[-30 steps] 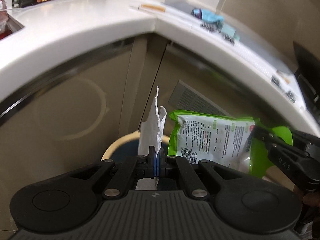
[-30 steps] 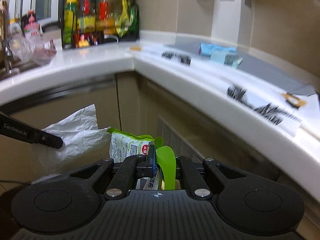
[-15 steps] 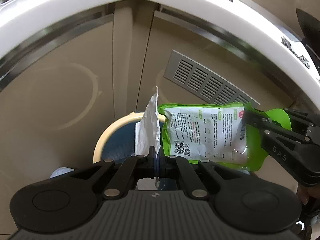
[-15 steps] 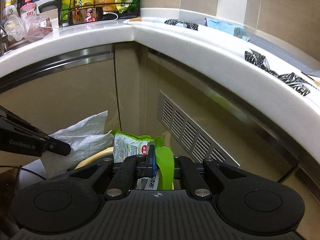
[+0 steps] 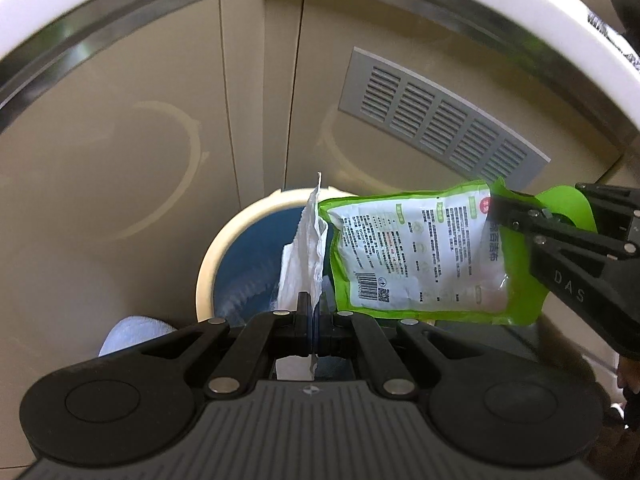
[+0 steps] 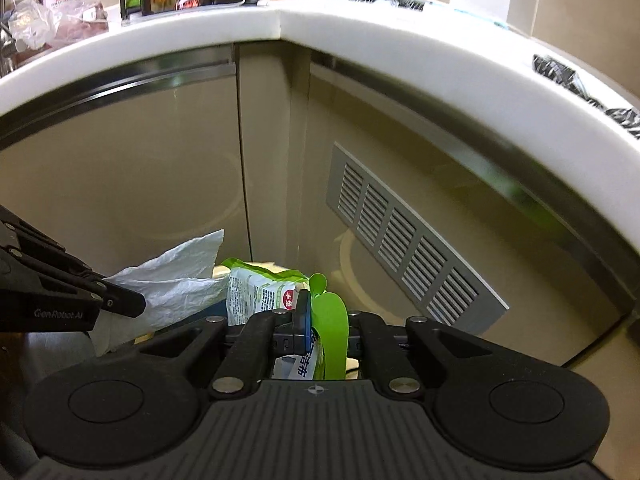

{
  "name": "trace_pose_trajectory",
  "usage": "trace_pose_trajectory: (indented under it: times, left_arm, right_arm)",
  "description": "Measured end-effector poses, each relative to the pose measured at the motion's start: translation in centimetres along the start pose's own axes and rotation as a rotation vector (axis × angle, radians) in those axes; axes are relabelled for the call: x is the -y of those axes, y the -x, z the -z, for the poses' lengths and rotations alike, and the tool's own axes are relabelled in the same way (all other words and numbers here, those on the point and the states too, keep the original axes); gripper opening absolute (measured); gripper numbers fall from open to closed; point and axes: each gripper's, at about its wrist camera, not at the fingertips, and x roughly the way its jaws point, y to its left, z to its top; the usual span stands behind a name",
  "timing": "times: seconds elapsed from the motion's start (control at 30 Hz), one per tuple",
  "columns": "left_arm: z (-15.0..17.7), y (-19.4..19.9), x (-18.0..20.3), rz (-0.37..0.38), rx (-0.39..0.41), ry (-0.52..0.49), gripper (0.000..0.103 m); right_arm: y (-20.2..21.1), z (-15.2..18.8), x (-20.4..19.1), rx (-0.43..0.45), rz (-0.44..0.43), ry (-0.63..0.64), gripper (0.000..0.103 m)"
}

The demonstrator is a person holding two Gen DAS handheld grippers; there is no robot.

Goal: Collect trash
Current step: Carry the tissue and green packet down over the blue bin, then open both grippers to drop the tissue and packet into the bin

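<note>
My left gripper [image 5: 310, 320] had its fingers pressed together on a crumpled white paper napkin [image 5: 306, 256], which stood up on edge from the pinch toward twelve o'clock in the left wrist view. My right gripper [image 6: 310, 314] had its fingers clamped on the green tab end of a flat green-and-white plastic wipes packet [image 6: 260, 292]; in the left wrist view that packet [image 5: 420, 256] hung out at about two o'clock from the napkin, its near edge just beside the paper, whether touching I could not tell.

Below both pieces sat the round bin with a cream rim and blue liner [image 5: 244, 264], tucked on the floor in the corner under the white bench edge [image 6: 280, 20], with the beige cabinet doors [image 5: 120, 140] and a grey vent grille [image 5: 440, 116] behind it. The napkin hung over the bin's opening, and the packet overlapped the rim on the three o'clock side.

I judged the pick-up part done for these two items: both were off the bench and in my grip. What was left was the release, since neither piece was inside the liner. Beyond that, the bench at eleven o'clock in the right wrist view carried a crinkled clear plastic bag [image 6: 32, 28] that might be more to collect, though I could not be sure it was trash.
</note>
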Motion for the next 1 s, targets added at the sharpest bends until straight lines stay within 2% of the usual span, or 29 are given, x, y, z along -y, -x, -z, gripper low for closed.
trace_pose_trajectory:
  times: [0.37, 0.83, 0.9, 0.97, 1.0]
  left_arm:
    - [0.6, -3.1, 0.0, 0.003, -0.097, -0.008, 0.0]
    - [0.2, -6.2, -0.1, 0.021, -0.164, 0.008, 0.0]
    - [0.1, -6.5, -0.1, 0.014, -0.171, 0.012, 0.0]
    - [-0.1, -6.8, -0.1, -0.008, -0.172, 0.004, 0.001]
    - [-0.3, -6.8, 0.1, -0.035, -0.157, -0.016, 0.004]
  right_arm:
    - [-2.4, 0.7, -0.4, -0.059, 0.009, 0.01, 0.005]
    - [-5.5, 0.2, -1.3, -0.114, 0.013, 0.056, 0.006]
    - [-5.8, 0.1, -1.5, -0.119, 0.016, 0.059, 0.006]
    - [-6.4, -0.2, -1.5, -0.13, 0.018, 0.059, 0.012]
    - [-6.5, -0.3, -1.4, -0.138, 0.016, 0.053, 0.013]
